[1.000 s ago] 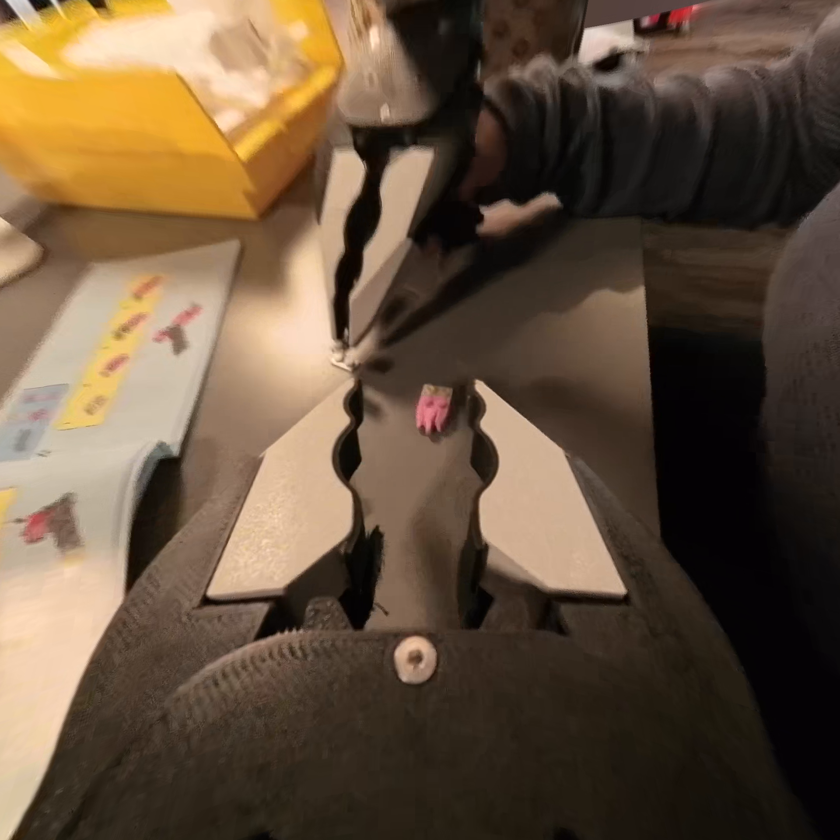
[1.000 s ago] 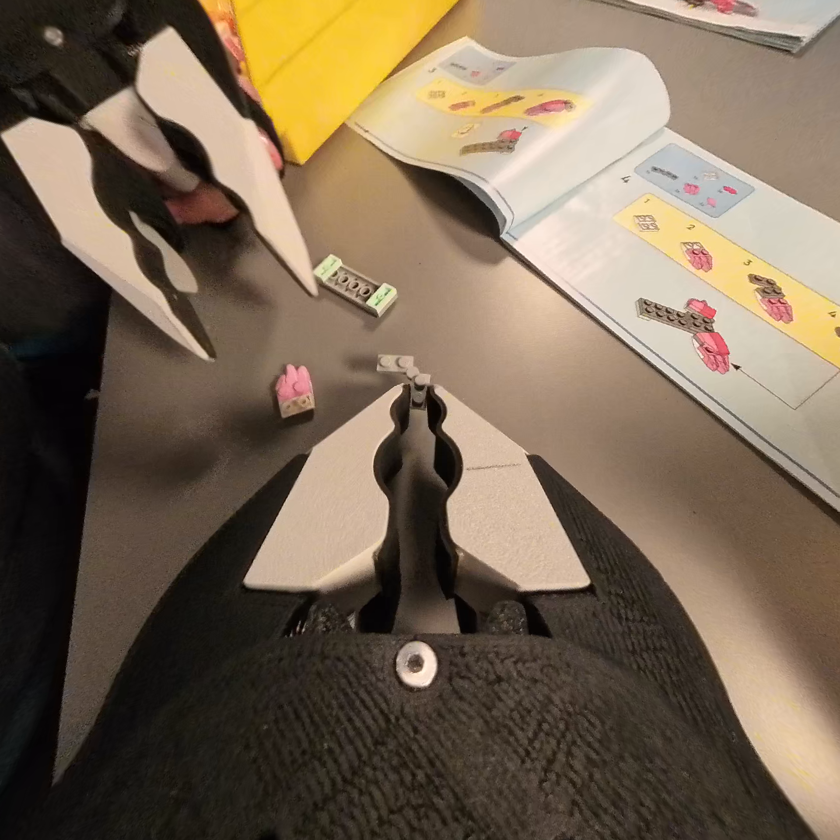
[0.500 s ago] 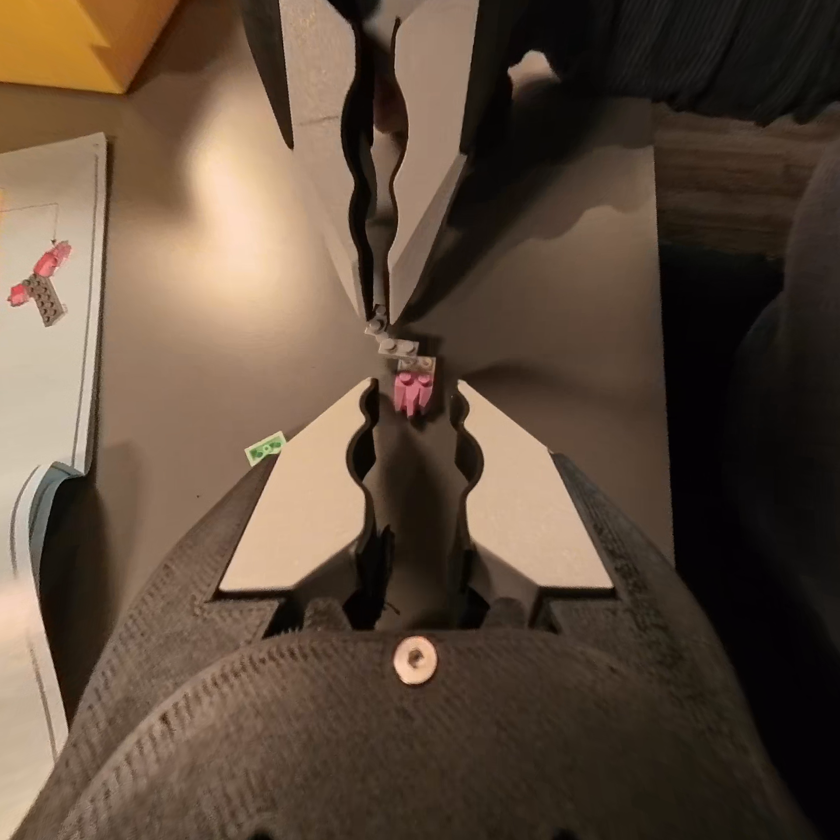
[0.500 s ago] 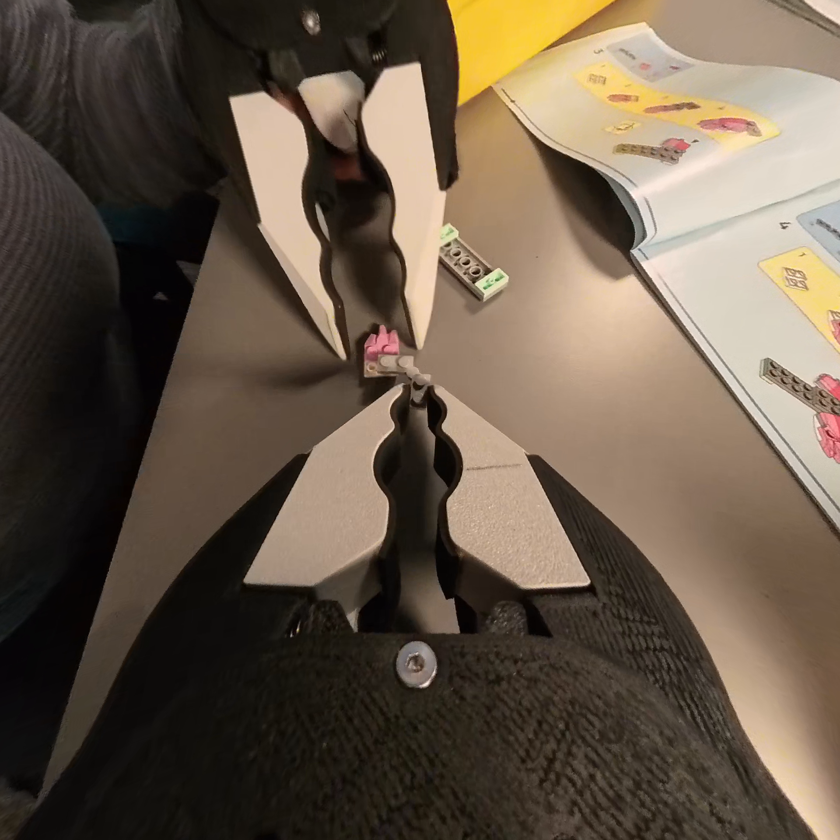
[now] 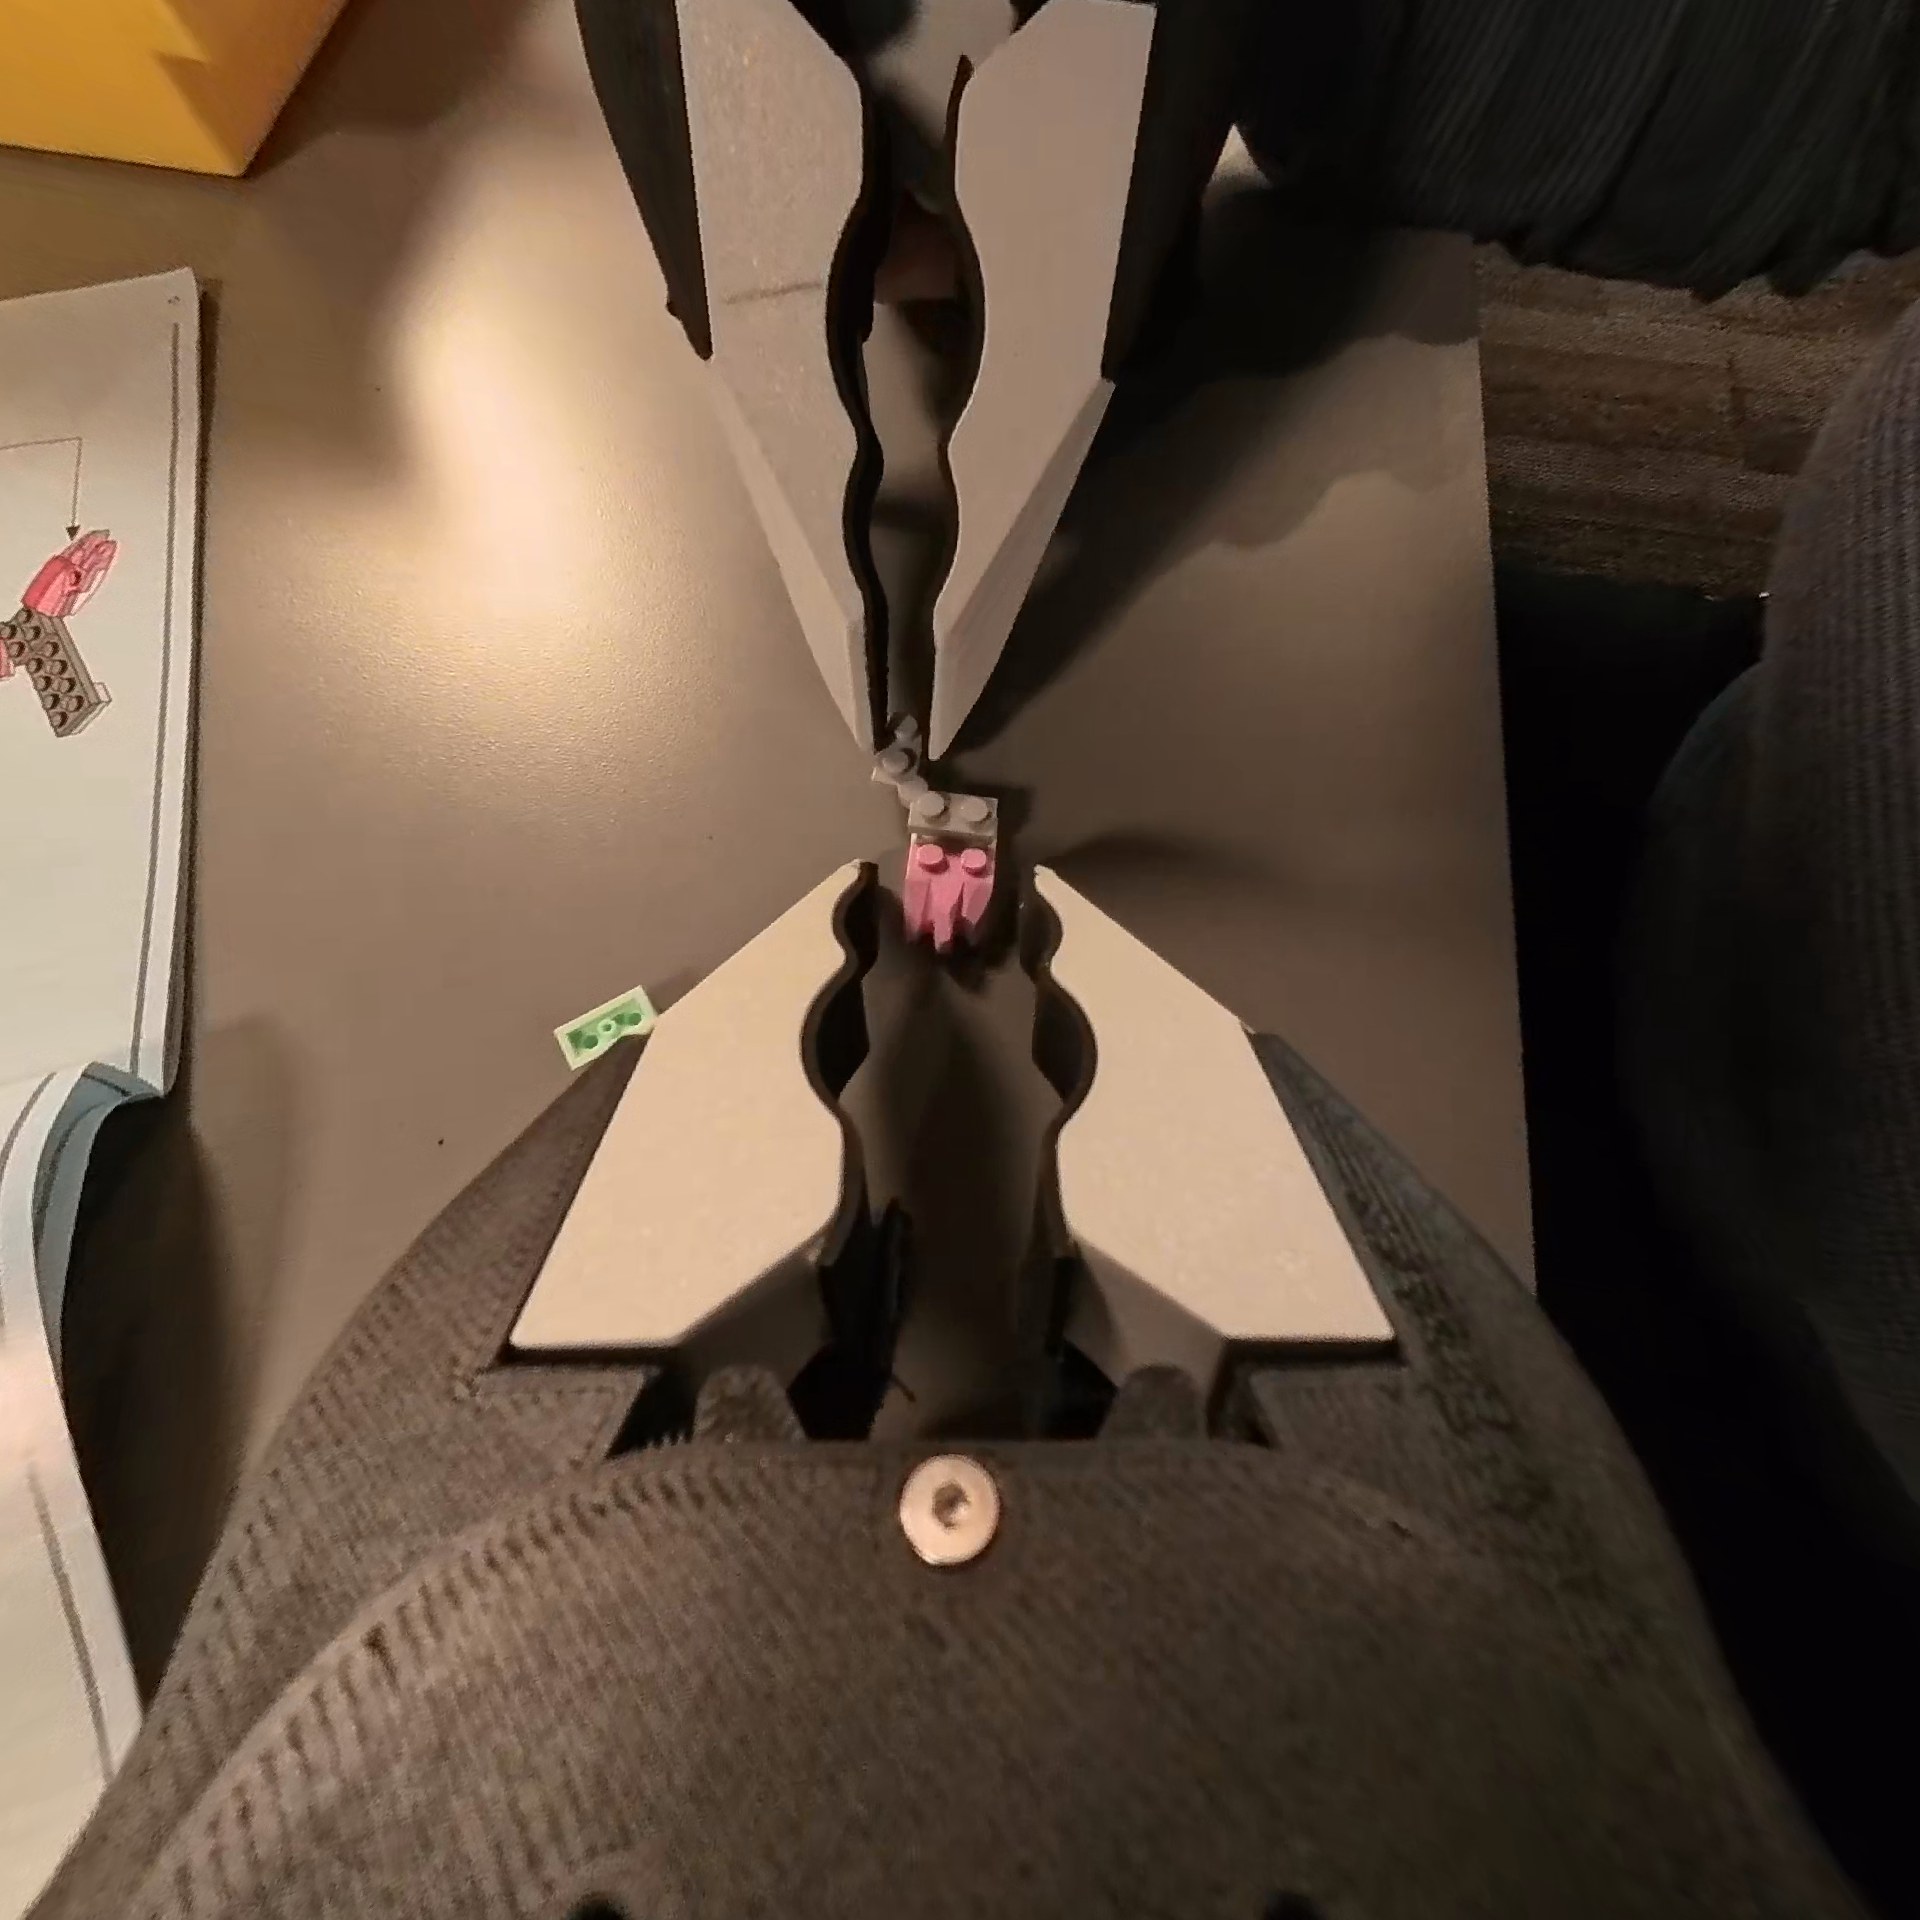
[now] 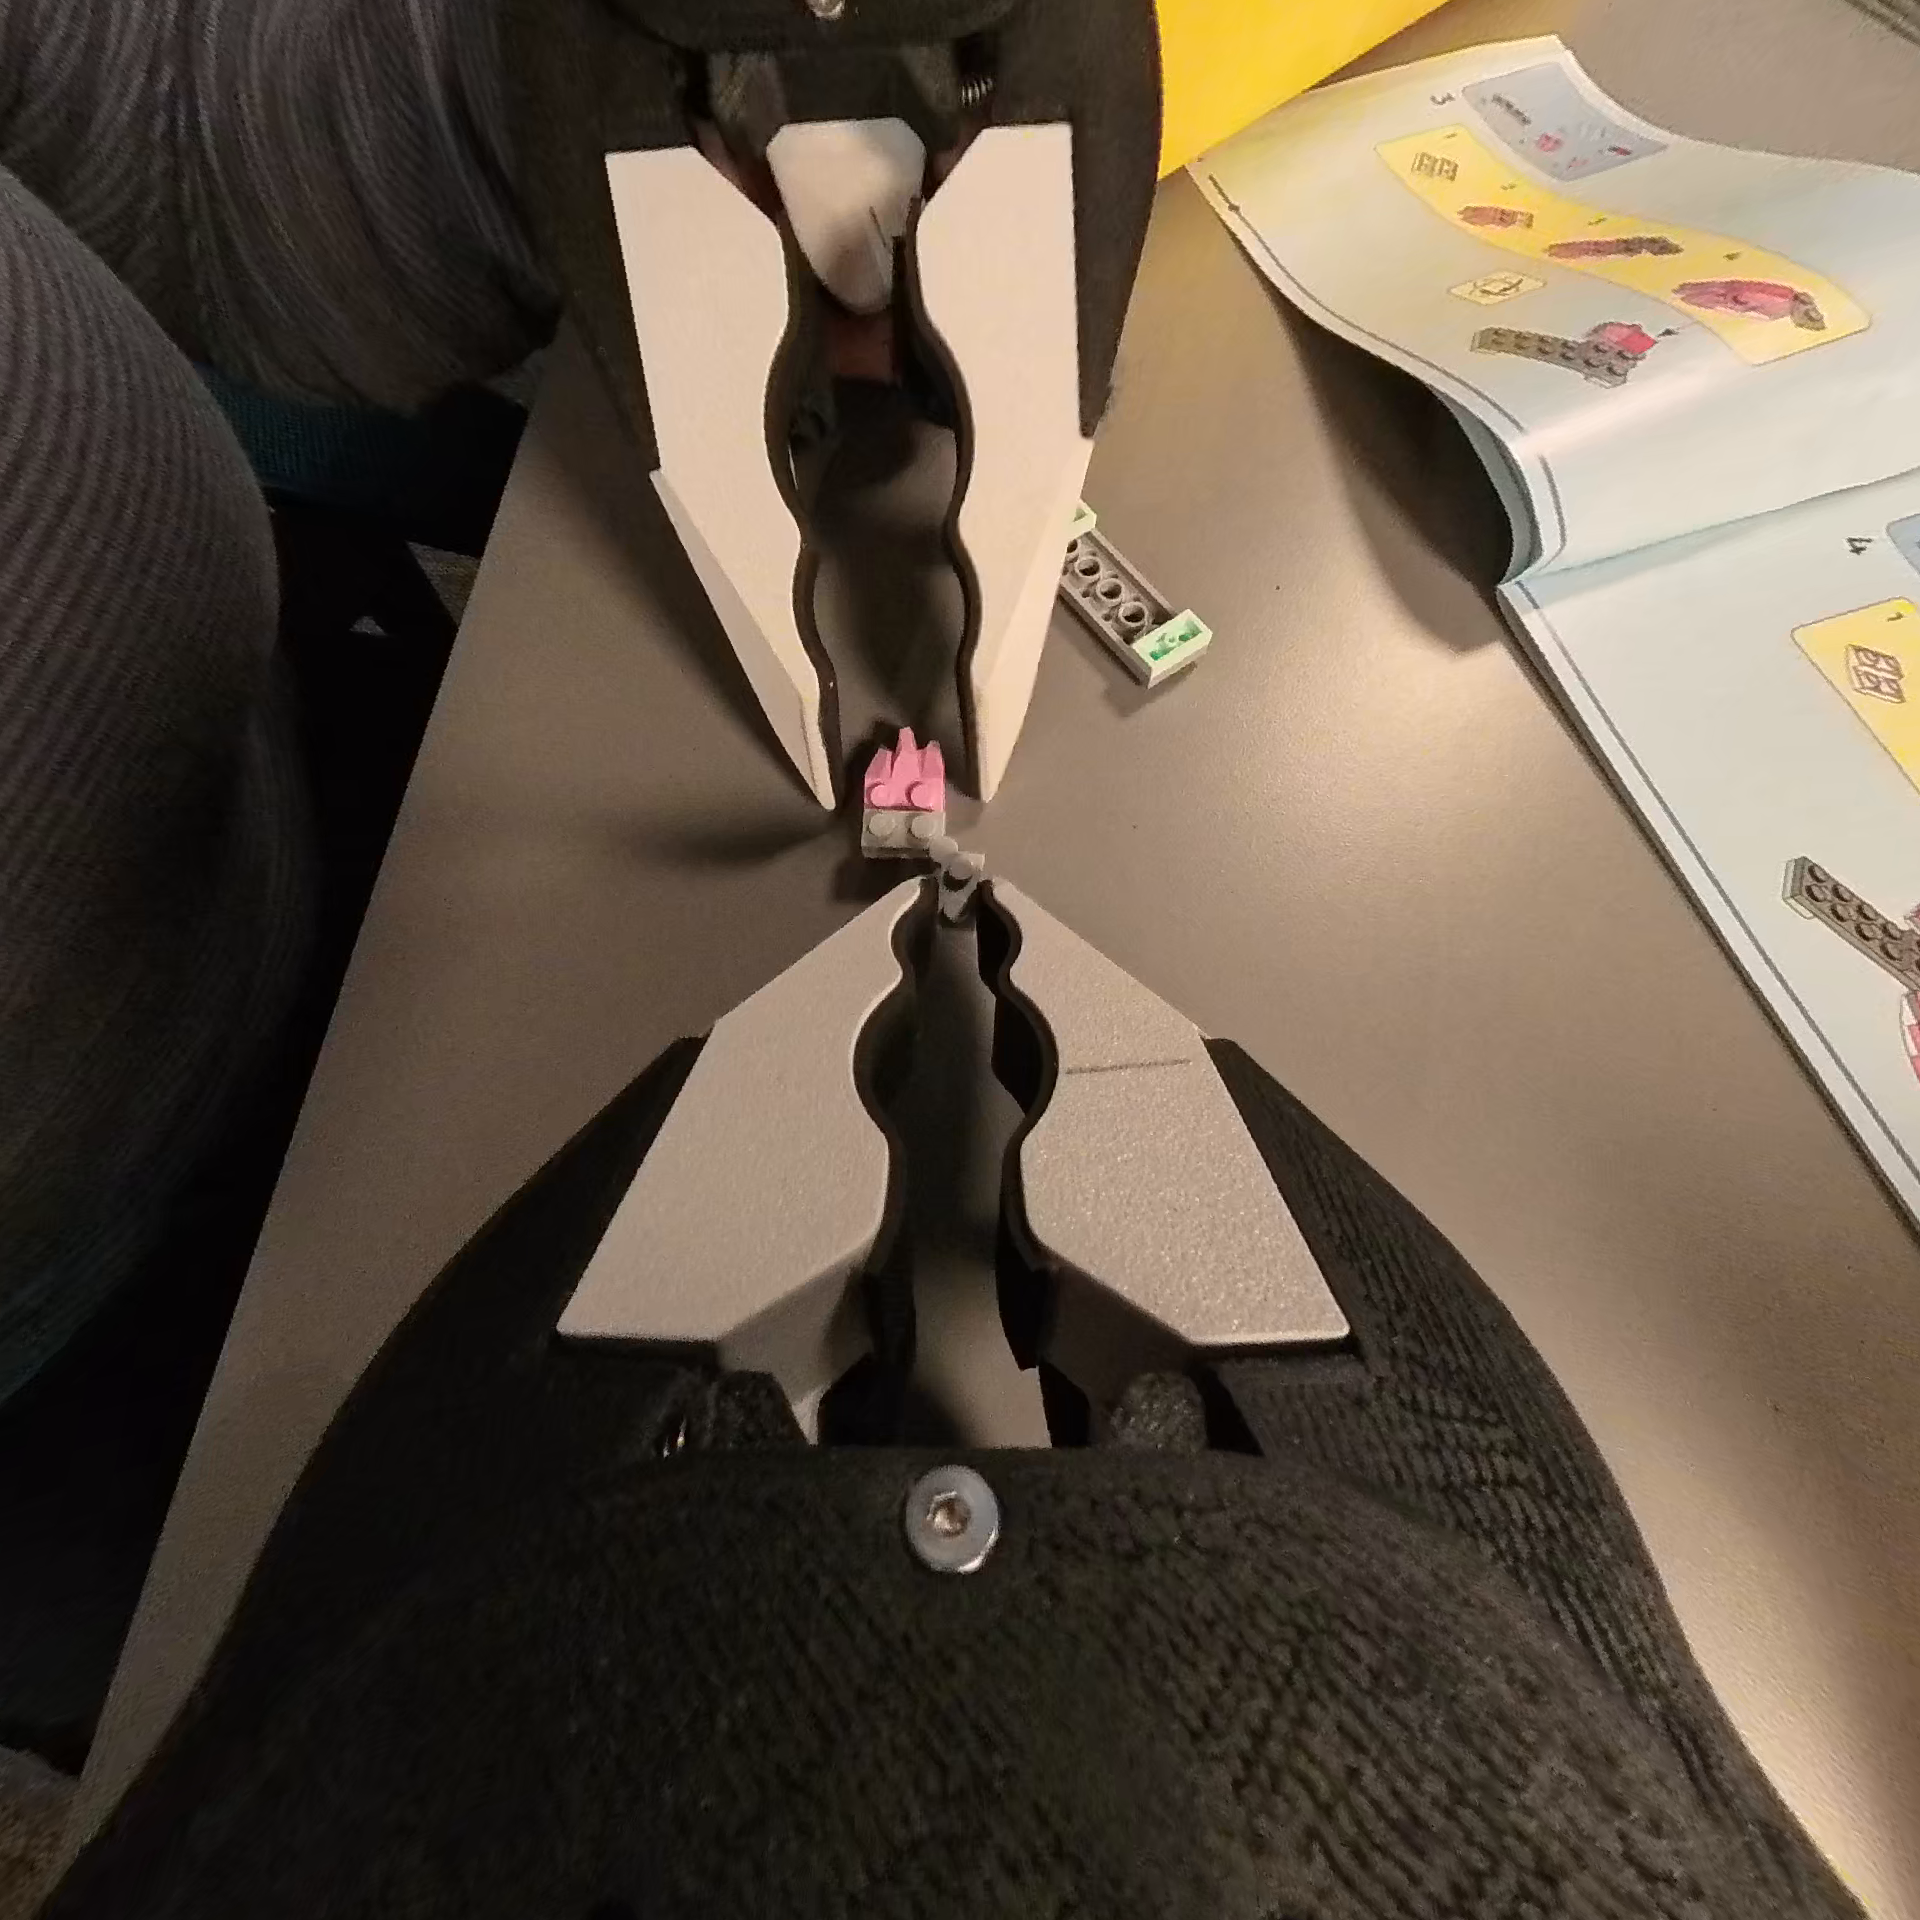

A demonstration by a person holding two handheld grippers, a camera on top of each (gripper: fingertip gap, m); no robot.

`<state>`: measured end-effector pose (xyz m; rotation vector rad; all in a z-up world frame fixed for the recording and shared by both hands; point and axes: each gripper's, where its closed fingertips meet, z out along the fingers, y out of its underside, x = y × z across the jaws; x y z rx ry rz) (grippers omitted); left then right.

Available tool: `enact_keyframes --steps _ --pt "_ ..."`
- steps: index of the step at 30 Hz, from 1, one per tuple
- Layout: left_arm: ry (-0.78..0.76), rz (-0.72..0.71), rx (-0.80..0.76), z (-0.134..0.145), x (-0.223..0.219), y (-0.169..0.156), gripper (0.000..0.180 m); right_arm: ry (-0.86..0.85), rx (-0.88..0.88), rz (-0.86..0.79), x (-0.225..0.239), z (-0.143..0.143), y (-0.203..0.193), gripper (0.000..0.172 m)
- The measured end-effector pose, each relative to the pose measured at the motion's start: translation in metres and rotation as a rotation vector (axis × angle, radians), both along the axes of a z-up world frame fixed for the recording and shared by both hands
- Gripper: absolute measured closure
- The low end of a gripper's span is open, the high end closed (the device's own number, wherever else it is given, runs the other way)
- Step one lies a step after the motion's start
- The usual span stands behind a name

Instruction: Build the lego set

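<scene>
A small pink brick on a grey plate lies on the dark table. My left gripper is open, with its fingertips on either side of the pink brick and a gap left on each side. The right wrist view shows the same: the left gripper straddles the pink brick without pressing on it. My right gripper is shut on a small grey piece, and that piece's far end touches the grey plate under the pink brick. In the left wrist view the right gripper points at me with the grey piece.
A long grey plate with green ends lies beside the left gripper; one green end shows in the left wrist view. An open instruction booklet and a yellow box lie beyond. The table edge and a person's sleeve are close by. My two grippers' fingertips are within a few centimetres of each other.
My left gripper moved in over the pink brick and its jaws narrowed around it. My right gripper carried the grey piece up to the brick's grey plate, still shut on it.
</scene>
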<state>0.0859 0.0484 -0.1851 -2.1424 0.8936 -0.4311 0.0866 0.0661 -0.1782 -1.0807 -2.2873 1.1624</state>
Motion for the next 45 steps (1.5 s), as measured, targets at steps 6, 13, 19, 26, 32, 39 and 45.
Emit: enact_keyframes --steps 6,13,19,26,32,39,45 --pt "0.000 -0.007 0.000 0.000 0.000 -0.001 0.157 -0.001 0.007 0.005 0.000 -0.001 0.000 0.166" --pt "0.003 -0.014 0.003 0.000 0.000 -0.002 0.165 -0.003 0.011 0.007 0.000 -0.001 -0.001 0.166" --pt "-0.004 -0.016 -0.004 0.000 0.001 -0.002 0.165 -0.002 0.009 0.011 0.000 -0.001 -0.001 0.167" --pt "-0.006 -0.013 -0.006 0.000 0.000 -0.001 0.144 -0.004 -0.190 -0.043 -0.003 0.017 0.005 0.167" --pt "-0.008 -0.038 -0.007 0.000 0.003 -0.003 0.155 -0.106 -0.336 -0.085 -0.002 0.017 0.008 0.167" --pt "-0.012 -0.032 -0.012 0.000 0.002 -0.002 0.165 -0.219 -0.413 -0.100 0.002 0.010 0.004 0.167" --pt "-0.035 -0.047 -0.035 0.000 0.004 -0.004 0.165 -0.162 -0.366 -0.043 0.004 0.014 -0.004 0.167"
